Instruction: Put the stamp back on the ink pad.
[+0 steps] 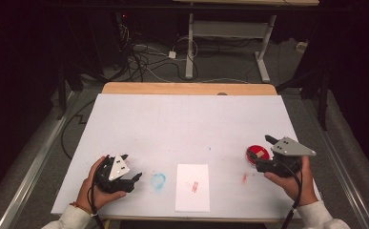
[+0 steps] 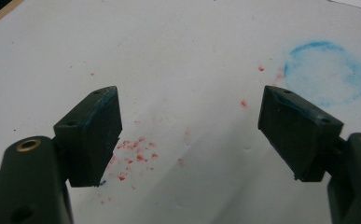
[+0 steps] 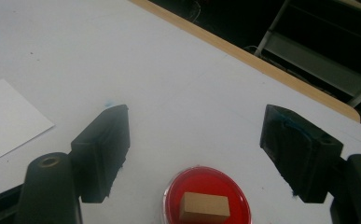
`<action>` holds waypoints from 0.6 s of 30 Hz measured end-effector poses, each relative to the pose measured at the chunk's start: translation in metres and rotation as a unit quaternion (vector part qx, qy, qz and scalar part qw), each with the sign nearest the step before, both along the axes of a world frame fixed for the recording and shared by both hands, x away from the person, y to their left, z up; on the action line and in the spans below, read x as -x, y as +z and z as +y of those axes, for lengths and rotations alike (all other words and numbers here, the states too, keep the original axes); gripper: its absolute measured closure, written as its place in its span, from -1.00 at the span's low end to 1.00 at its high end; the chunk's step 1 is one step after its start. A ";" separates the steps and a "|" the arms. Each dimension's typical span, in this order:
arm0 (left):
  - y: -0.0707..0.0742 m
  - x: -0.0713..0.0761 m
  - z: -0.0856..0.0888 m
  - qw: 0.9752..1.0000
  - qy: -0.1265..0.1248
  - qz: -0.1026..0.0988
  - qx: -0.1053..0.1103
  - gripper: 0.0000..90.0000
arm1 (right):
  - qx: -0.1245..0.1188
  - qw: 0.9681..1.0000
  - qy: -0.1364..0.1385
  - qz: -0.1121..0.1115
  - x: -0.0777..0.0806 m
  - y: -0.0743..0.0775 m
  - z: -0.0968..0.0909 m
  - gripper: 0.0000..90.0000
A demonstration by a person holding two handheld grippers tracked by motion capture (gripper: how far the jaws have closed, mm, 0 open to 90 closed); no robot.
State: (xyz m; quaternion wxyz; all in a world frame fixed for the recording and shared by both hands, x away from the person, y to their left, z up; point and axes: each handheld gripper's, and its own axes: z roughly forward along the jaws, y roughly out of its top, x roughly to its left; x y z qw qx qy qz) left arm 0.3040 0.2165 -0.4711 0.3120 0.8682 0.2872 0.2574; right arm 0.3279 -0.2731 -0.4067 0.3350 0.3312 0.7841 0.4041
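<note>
A round red ink pad (image 1: 263,149) lies at the table's right with a small wooden block (image 1: 256,154) resting on it. In the right gripper view the block (image 3: 205,206) sits in the middle of the pad (image 3: 206,184), low between the jaws. My right gripper (image 1: 263,153) (image 3: 197,116) hovers at the pad, open, its pads touching nothing. Held near the front left, my left gripper (image 1: 135,179) (image 2: 190,98) is open and empty over the white surface. Its pads carry blue stains.
A white sheet of paper (image 1: 192,187) with a red mark (image 1: 195,186) lies front centre. A blue ring stain (image 1: 158,181) (image 2: 327,72) sits right of the left gripper, with red specks (image 2: 136,156) under its jaws. A red smudge (image 1: 244,178) lies near the pad. The table's wooden far edge (image 1: 187,88) runs across.
</note>
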 end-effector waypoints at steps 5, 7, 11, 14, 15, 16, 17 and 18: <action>0.000 -0.001 0.000 1.000 0.002 0.000 0.004 -0.54 | -0.002 1.000 0.002 -0.014 0.010 -0.001 -0.001 -0.51; 0.000 -0.001 0.000 1.000 0.002 0.000 0.005 -0.54 | 0.001 1.000 0.005 -0.016 0.012 -0.003 -0.002 -0.52; 0.001 -0.001 -0.001 1.000 0.000 -0.002 0.004 -0.54 | 0.004 1.000 0.007 -0.020 0.017 -0.008 -0.003 -0.55; 0.002 0.000 -0.002 1.000 -0.002 -0.005 0.004 -0.54 | 0.006 1.000 0.004 -0.025 0.021 -0.012 -0.004 -0.55; 0.002 0.000 -0.002 1.000 -0.003 -0.005 0.002 -0.54 | 0.007 1.000 0.003 -0.030 0.022 -0.013 -0.005 -0.55; 0.002 0.000 -0.003 1.000 -0.004 -0.007 0.002 -0.54 | 0.004 0.999 0.004 -0.032 0.023 -0.014 -0.006 -0.55; 0.002 0.001 -0.003 1.000 -0.004 -0.008 0.001 -0.54 | 0.002 0.999 0.005 -0.031 0.024 -0.015 -0.006 -0.55; 0.002 0.001 -0.003 1.000 -0.005 -0.008 0.002 -0.54 | 0.003 1.000 0.005 -0.030 0.025 -0.016 -0.007 -0.55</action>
